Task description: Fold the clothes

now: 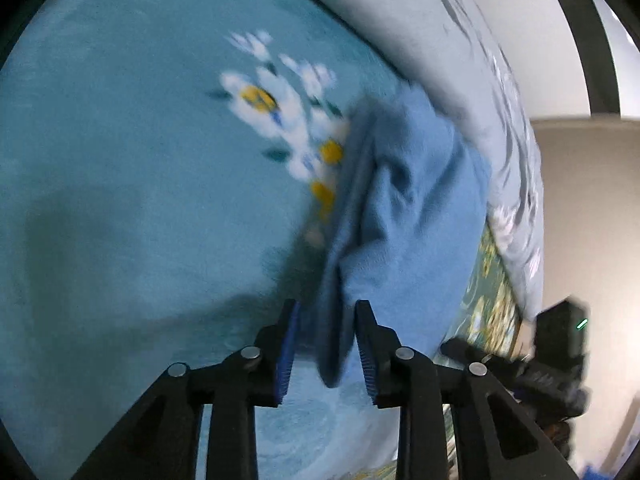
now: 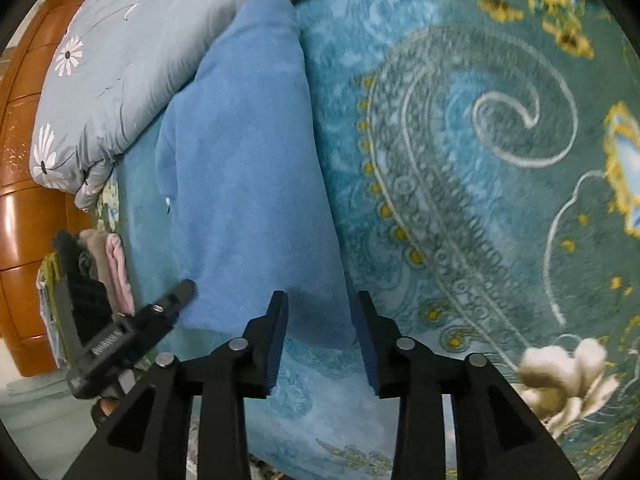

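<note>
The blue garment point(image 2: 248, 184) is a soft, fleecy piece, likely light and limp, lying in a long narrow strip on the patterned teal blanket point(image 2: 460, 168) that covers the bed; its far end runs up to the grey floral duvet point(image 2: 132, 60) heaped along the blanket's far edge, and its near end falls toward the blanket's near edge; in the left wrist view the blue garment point(image 1: 400, 208) shows loose ridges and a bunched fold, so it will sag and crumple rather than keep a shape, and the pile should give the pads some friction.

The left gripper point(image 1: 326, 344) stands apart with a hanging fold of the cloth between its pads, not yet pinched, as far as the blurred view shows; the right gripper point(image 2: 320, 336) is also parted, over the near hem, holding nothing; the left gripper appears at the left edge of the right wrist view, just beside the strip's near left corner.

Best holds, I judge, are the two near corners of the hem, pinched through all layers, so the strip can be carried over evenly; a single-layer grip would let it slide apart.

A small pile of pink and beige clothes point(image 2: 112, 264) sits beyond the blanket's left edge, by the wooden bed frame point(image 2: 24, 208).
</note>
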The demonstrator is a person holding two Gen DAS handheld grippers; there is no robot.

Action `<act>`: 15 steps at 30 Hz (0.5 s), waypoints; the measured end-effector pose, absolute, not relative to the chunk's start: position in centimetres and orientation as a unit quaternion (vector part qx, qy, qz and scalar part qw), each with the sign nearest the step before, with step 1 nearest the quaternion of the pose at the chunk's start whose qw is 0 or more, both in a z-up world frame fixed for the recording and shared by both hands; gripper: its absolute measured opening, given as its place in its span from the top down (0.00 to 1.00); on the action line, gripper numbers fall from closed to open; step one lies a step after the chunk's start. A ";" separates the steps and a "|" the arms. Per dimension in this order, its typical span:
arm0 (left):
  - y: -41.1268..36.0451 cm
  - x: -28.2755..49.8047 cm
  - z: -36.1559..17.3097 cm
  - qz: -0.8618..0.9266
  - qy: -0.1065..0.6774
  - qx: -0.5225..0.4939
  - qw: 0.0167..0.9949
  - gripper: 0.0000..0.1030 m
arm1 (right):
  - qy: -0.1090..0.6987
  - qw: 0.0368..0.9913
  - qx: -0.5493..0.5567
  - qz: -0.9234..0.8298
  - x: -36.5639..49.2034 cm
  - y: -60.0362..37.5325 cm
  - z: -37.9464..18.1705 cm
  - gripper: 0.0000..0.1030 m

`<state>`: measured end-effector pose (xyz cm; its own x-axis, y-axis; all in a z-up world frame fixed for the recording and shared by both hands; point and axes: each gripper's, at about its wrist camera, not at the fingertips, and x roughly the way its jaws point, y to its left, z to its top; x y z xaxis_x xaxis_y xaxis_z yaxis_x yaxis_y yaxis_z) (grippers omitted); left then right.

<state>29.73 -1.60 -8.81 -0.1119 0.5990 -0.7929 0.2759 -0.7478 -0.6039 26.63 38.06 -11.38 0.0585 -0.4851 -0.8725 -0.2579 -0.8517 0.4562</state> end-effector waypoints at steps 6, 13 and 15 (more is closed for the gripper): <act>-5.1 29.4 -7.7 0.665 -0.382 -0.636 0.089 0.58 | -0.283 0.111 0.725 -0.618 27.9 38.2 -14.2 0.59; -5.8 28.9 -6.3 0.675 -0.377 -0.629 0.078 0.54 | -0.348 0.105 0.711 -0.602 28.4 38.7 -14.8 0.89; -5.4 28.6 -6.4 0.676 -0.377 -0.628 0.082 0.53 | -0.370 0.109 0.700 -0.601 28.4 39.4 -14.2 0.90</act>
